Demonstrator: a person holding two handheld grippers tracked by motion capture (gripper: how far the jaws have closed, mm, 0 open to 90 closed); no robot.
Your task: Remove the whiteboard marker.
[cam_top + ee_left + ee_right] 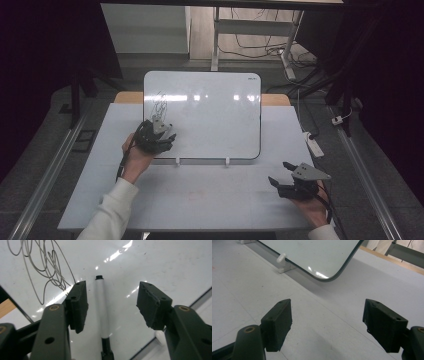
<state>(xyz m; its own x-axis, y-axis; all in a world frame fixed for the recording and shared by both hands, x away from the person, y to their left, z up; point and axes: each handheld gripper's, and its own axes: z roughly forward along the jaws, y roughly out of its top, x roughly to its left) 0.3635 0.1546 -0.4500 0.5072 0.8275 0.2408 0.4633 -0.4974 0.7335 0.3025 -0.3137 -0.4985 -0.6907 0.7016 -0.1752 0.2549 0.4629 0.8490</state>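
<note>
Whiteboard (pixel 155 262): marker (pixel 102 307) between parted fingers (pixel 79 305).

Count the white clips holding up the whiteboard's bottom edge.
2. One clip sits left of the middle of the whiteboard's bottom edge, the other clip right of the middle. None looks hidden.

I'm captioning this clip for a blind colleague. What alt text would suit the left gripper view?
A white marker with black ends lies on a whiteboard between the left gripper's two open black fingers, not touching either. Grey looping scribbles fill the board's upper left.
</note>
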